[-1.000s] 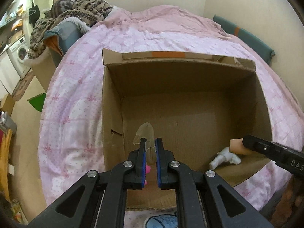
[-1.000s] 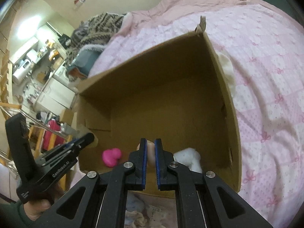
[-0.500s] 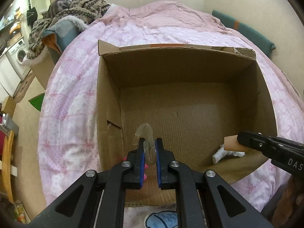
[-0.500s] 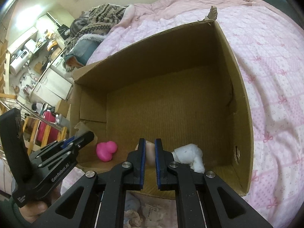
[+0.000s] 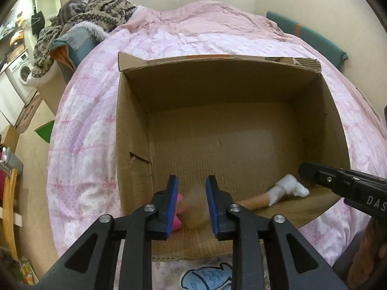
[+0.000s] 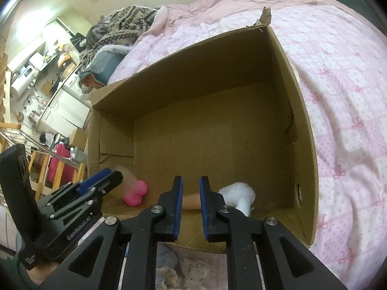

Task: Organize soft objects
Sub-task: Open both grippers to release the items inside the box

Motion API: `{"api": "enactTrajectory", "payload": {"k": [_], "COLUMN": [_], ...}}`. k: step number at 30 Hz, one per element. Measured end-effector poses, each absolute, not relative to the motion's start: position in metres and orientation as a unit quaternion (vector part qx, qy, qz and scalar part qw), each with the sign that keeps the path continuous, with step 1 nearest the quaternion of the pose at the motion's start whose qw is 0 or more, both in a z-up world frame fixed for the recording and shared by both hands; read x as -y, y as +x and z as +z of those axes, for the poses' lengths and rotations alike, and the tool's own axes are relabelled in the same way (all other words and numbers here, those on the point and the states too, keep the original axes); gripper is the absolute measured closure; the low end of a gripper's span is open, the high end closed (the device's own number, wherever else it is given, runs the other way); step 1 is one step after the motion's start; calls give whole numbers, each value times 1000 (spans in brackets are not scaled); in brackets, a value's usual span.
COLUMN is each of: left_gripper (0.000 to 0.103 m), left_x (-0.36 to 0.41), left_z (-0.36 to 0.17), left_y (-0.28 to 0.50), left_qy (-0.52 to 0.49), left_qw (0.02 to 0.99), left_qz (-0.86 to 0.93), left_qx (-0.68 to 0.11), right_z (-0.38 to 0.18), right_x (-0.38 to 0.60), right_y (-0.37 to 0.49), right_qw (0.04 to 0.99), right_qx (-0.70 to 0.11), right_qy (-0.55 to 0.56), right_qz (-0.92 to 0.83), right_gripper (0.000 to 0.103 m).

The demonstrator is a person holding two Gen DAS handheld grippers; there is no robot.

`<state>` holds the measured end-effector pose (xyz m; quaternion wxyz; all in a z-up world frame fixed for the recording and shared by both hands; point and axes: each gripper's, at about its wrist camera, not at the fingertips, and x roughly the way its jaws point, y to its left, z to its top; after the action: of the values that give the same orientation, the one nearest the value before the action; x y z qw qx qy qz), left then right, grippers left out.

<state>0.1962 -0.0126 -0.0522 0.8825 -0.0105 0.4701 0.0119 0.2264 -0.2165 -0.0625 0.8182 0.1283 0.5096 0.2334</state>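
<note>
Just been opening on both sides since the earlier frame. Was clamped on a pale, see-through scrap at the left gripper (image 5: 191,181); now standing with blue pads apart and a blurred pale thing (image 5: 196,194) in the gap, pressed by neither pad. Seen from the right wrist, that same blur just beside the left gripper's tip, above the pink toy (image 6: 135,193).

Was pinched on a peach limb at the right gripper (image 6: 191,181); now parted a little, gripping nothing. Lying loose on the floor of the cardboard box (image 5: 241,91), the white soft toy (image 5: 287,188) with its peach limb stretched toward the near wall, below and apart from the right gripper's tip in the left wrist view.

Resting in the box's near left corner, the pink toy, partly hidden behind the left finger from the left wrist. Between it and the white soft toy, bare cardboard floor.

Sitting open-topped near the near edge of the bed (image 5: 79,145), the box, on a pink quilt with bow print. Piled at the bed's far left corner, a patterned knit blanket (image 5: 96,9).
</note>
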Motion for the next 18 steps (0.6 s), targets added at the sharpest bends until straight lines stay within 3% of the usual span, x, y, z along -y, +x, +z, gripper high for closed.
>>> {"api": "enactTrajectory", "payload": {"k": [3,6,8,9,11,18], "left_gripper": [73,50,36,35,33,33], "left_x": [16,17,17,16,15,10], "left_z": [-51,-48,-45,-43,-41,-39], "left_y": [195,193,192,191,191,192], "left_qy": [-5,-3,-2,-2,-5,-27], "left_qw": [884,888,892,894,895,892], "left_qz": [9,12,16,18,24,23], "left_qx": [-467,-460,-452,-448,-445,-450], "right_z": [-62,-61,-61,-60,-60,-51], "right_x": [217,218,219,219,219,222], "right_y": [225,223,221,221,222,220], "right_qw": [819,820,821,822,822,831], "right_qx": [-508,-506,-504,-503,-502,-486], "right_qy": [126,125,125,126,127,130], "right_qz": [235,236,237,236,235,237], "right_gripper": [89,85,73,68,31,30]}}
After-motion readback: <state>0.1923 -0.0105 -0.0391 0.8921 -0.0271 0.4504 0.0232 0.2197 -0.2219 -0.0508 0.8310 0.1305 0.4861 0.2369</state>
